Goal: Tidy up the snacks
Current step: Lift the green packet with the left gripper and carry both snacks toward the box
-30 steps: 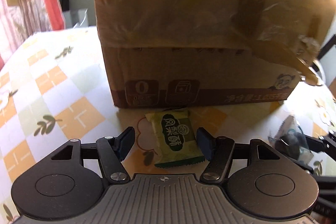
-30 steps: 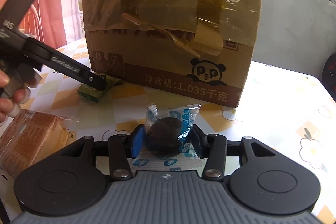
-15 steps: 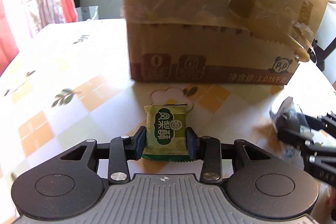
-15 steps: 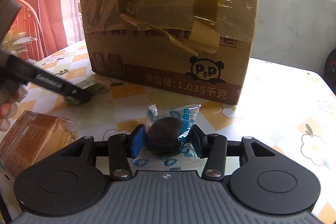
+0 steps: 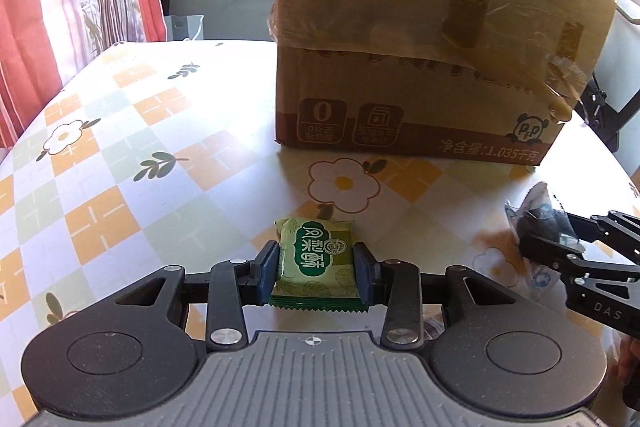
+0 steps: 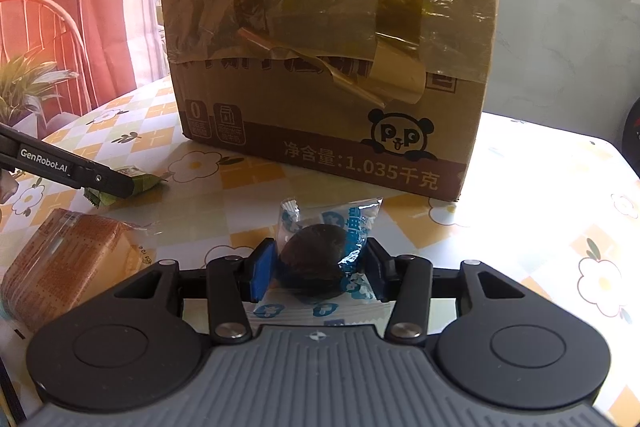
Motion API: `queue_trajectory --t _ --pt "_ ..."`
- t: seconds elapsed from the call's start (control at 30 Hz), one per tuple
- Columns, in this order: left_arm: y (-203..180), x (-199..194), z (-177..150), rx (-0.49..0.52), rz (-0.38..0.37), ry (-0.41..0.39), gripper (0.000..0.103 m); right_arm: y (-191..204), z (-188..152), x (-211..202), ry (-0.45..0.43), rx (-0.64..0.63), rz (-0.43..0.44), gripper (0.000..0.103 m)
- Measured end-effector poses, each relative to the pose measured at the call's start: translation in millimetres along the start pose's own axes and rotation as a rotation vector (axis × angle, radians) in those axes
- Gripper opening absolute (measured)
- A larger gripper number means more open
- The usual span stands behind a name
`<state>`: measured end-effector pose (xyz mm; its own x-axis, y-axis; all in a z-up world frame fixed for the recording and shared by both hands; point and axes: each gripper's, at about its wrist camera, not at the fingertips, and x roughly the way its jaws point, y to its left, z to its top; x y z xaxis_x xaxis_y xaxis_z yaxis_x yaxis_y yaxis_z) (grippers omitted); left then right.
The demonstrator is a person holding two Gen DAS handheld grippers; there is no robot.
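Your left gripper (image 5: 316, 275) with jaws pinching the green snack packet (image 5: 316, 267) above the patterned surface (image 5: 120, 163), your right gripper (image 6: 316, 273) with jaws clamped on the dark round snack (image 6: 314, 261) in clear blue-printed wrap, taped cardboard box (image 6: 328, 39) standing beyond both, wrapped cracker pack (image 6: 60, 263) lying near your right gripper's left side.

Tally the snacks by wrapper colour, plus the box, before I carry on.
Green wrapper, in the left gripper: 1, green snack packet
Blue-and-clear wrapper, in the right gripper: 1, dark round snack
Clear wrapper, orange-brown contents: 1, cracker pack
Cardboard box: 1
Total: 4
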<state>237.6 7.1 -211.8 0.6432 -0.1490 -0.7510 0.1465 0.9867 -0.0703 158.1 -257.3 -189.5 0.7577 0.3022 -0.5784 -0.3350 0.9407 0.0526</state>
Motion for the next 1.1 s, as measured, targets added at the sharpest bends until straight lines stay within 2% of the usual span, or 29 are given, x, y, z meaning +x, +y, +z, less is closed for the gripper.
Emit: queue_trajectory --t 0.17,0.23,0.27,0.37,0.47,0.53,0.67,0.87,1.1 --pt "-5 -13 5 -0.009 -0.019 -0.041 0.041 -2 -2 -6 -0.032 0.014 0.016 0.049" --pt "-7 -22 10 -0.001 -0.028 -0.075 0.025 -4 -1 -11 -0.048 0.031 0.013 0.049" --pt "-9 -27 14 0.001 -0.038 -0.091 0.020 -5 -1 -14 -0.060 0.043 0.012 0.049" --pt "-10 -39 24 0.003 -0.067 -0.131 0.020 -11 3 -23 -0.065 0.090 0.016 0.049" --pt "-14 -38 28 0.022 -0.059 -0.136 0.021 -12 7 -30 -0.080 0.084 0.016 0.049" --pt "-9 -33 25 -0.009 -0.066 -0.115 0.021 -11 7 -31 -0.075 0.077 0.012 0.049" --pt "4 -21 15 -0.075 -0.069 -0.050 0.043 -11 0 -28 -0.066 0.106 0.017 0.049" --pt "-6 -4 9 -0.007 -0.084 -0.021 0.050 -9 -6 -27 -0.065 0.095 0.025 0.049" --pt "-17 24 2 0.052 -0.066 0.011 0.050 -8 -7 -24 -0.052 0.086 0.039 0.049"
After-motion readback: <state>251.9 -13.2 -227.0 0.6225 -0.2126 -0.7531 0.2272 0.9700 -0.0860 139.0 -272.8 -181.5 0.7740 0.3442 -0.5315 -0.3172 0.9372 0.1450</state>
